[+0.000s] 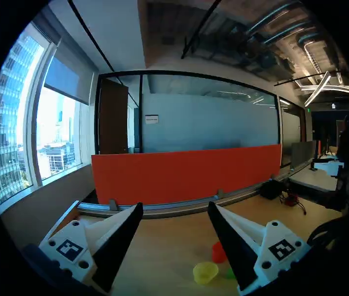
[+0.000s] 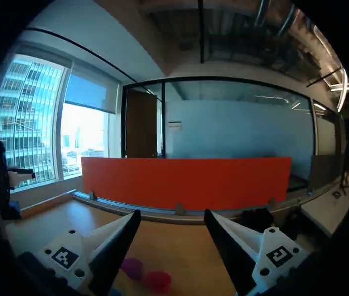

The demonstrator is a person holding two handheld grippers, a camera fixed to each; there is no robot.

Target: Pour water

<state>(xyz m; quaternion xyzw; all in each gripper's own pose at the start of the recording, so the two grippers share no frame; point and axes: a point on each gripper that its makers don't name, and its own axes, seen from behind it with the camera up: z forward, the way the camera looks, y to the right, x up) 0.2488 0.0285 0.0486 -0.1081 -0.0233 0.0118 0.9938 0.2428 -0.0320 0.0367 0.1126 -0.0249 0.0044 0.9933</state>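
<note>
I see my left gripper (image 1: 174,232), white plastic with black wedge fingers, spread wide and empty; my right gripper (image 2: 172,237) is spread just as wide, holding nothing. Low between the left fingers, on the pale wood-grain desk (image 1: 164,256), a yellow translucent plastic cup (image 1: 205,272) sits just beside a red-orange cup (image 1: 218,251) and a green cup (image 1: 229,273) partly hidden by a finger. Between the right fingers I see a rounded purple plastic cup (image 2: 133,268) next to a pink-red cup (image 2: 157,279). At the desk's far edge a smooth, matte orange divider panel (image 1: 184,172) stands in a metal rail. Behind it runs a black-framed frosted glass wall (image 1: 209,121), with tall windows (image 1: 12,138) on the left facing high-rise towers.
</note>
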